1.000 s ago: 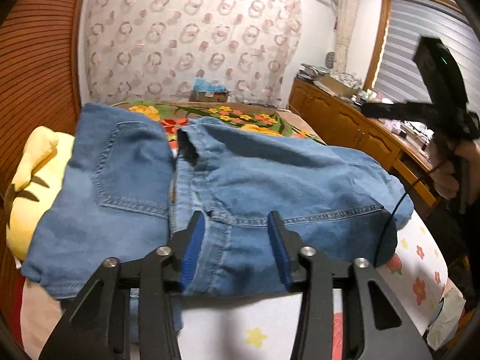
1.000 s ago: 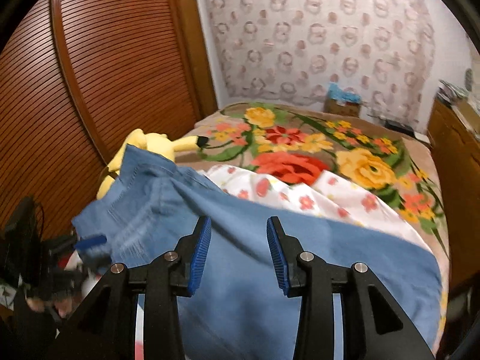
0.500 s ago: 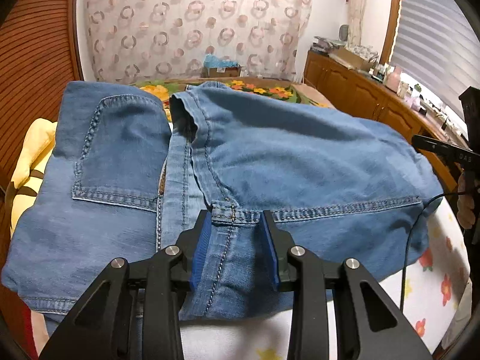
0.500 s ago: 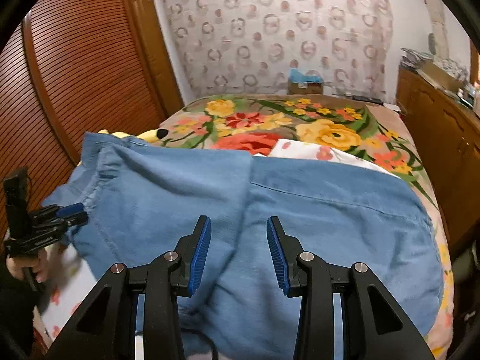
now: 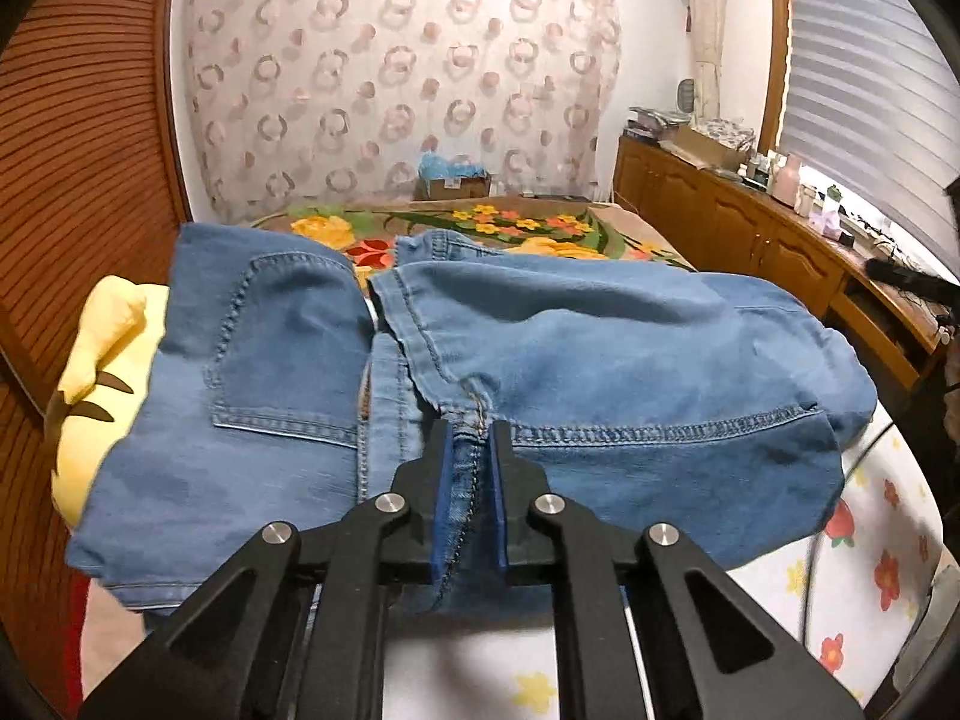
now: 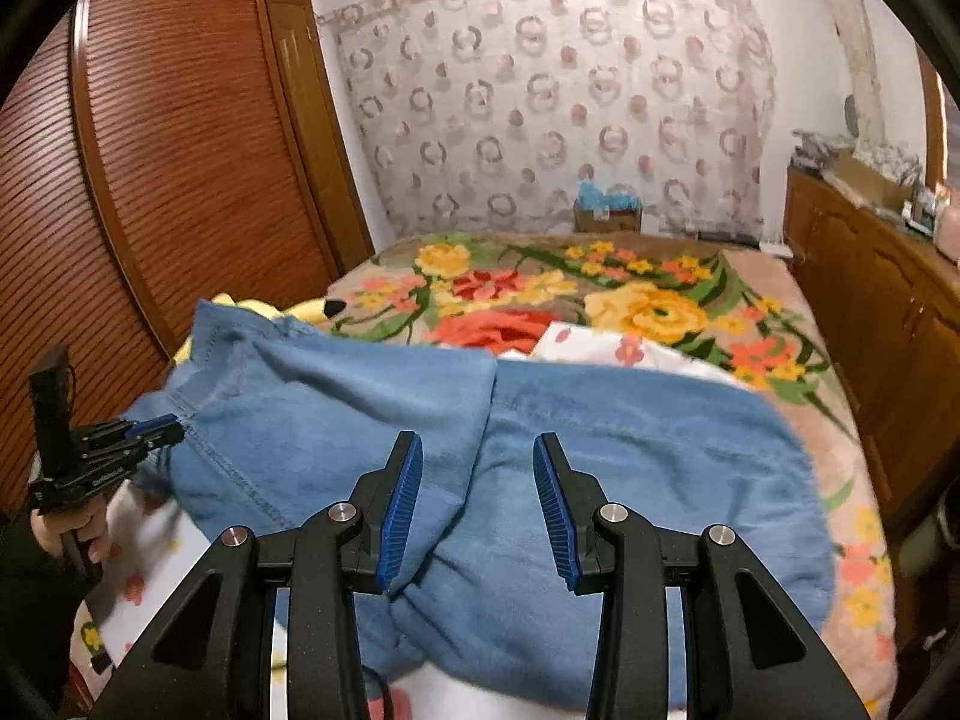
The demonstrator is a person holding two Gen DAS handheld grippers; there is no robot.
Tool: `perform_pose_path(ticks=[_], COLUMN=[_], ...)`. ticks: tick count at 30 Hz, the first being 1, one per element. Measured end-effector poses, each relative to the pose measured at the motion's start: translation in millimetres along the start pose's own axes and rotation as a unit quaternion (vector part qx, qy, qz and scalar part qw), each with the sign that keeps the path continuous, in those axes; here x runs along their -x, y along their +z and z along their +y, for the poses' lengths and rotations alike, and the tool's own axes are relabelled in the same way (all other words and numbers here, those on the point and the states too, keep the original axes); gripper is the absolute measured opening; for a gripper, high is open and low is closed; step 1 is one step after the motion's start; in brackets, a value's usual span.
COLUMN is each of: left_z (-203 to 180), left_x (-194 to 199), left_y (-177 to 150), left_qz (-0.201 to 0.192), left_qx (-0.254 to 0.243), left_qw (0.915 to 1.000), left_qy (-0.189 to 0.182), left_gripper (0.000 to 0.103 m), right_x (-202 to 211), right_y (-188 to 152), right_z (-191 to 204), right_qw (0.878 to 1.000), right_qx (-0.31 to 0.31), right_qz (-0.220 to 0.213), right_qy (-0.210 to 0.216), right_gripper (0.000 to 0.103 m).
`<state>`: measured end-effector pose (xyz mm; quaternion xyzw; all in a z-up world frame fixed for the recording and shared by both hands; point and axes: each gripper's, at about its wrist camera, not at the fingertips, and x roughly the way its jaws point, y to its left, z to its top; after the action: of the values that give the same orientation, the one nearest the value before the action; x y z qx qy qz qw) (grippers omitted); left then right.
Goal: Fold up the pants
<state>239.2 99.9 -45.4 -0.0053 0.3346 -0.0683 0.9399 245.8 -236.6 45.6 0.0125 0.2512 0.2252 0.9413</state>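
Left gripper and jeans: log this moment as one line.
left gripper: closing on jeans seam | right gripper: open above jeans, nothing held | jeans: on bed, partly folded

Bed [image 6: 660, 312] beyond jeans [image 6: 600, 450] is open; wardrobe [image 6: 180, 180] hems jeans' left, cabinets [image 6: 888, 312] their right, plush [image 5: 102, 360] against left edge.

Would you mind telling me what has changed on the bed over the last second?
The left gripper has moved onto the jeans, its jaws closing on the seam at the near edge. The right gripper has swung across over the legs. It stays open and empty; the jeans stay spread.
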Motion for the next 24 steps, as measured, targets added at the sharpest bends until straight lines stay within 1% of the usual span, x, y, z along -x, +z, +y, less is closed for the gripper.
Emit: perform_pose_path(ticks=[2, 4, 5, 7, 10, 13, 19, 21, 22, 23, 24], left_z=[2.6, 3.9, 4.8, 5.8, -4.0, -15.3, -43.7, -52.4, -57.0, -60.4, -64.9], left_x=[4.6, 7.9, 9.2, 11.5, 19.7, 25.6, 30.4, 30.7, 30.7, 30.6, 30.4], left_y=[1.8, 3.0, 3.2, 3.7, 1.6, 1.3, -1.1, -0.9, -0.1, 0.3, 0.9], left_qz=[-0.004, -0.007, -0.007, -0.009, -0.017, -0.021, -0.024, -0.025, -0.026, -0.028, -0.030], left_qx=[0.003, 0.004, 0.003, 0.001, -0.002, -0.003, -0.013, -0.016, -0.017, -0.018, -0.019], left_qw=[1.0000, 0.9999, 0.9999, 0.9999, 0.9999, 0.9997, 0.9992, 0.9990, 0.9988, 0.9986, 0.9983], left_qy=[0.006, 0.010, 0.009, 0.007, 0.002, -0.010, -0.031, -0.034, -0.037, -0.041, -0.046], left_gripper=[0.007, 0.007, 0.007, 0.007, 0.007, 0.007, 0.008, 0.013, 0.018, 0.025, 0.030], right_x=[23.0, 48.3, 61.6, 87.7, 117.0, 136.9, 143.3, 145.4, 145.2, 144.7, 145.4], right_y=[3.4, 0.7, -7.2, -8.0, -21.0, -34.1, -50.3, -52.1, -53.6, -54.7, -50.6], right_z=[0.6, -1.7, -5.2, -12.1, -19.1, -25.1, -28.1, -29.4, -30.3, -31.0, -32.5], right_qw=[1.000, 1.000, 0.999, 0.999, 0.998, 0.997, 0.996, 0.996, 0.996, 0.996, 0.996], right_qx=[0.005, 0.007, 0.008, 0.011, 0.018, 0.018, 0.002, -0.003, -0.007, -0.009, -0.010], right_qz=[-0.013, -0.026, -0.031, -0.040, -0.046, -0.044, -0.031, -0.027, -0.024, -0.022, -0.020], right_qy=[-0.005, -0.013, -0.016, -0.025, -0.045, -0.066, -0.083, -0.084, -0.085, -0.086, -0.087], right_gripper=[0.040, 0.040, 0.040, 0.040, 0.040, 0.040, 0.040, 0.040, 0.040, 0.040, 0.040])
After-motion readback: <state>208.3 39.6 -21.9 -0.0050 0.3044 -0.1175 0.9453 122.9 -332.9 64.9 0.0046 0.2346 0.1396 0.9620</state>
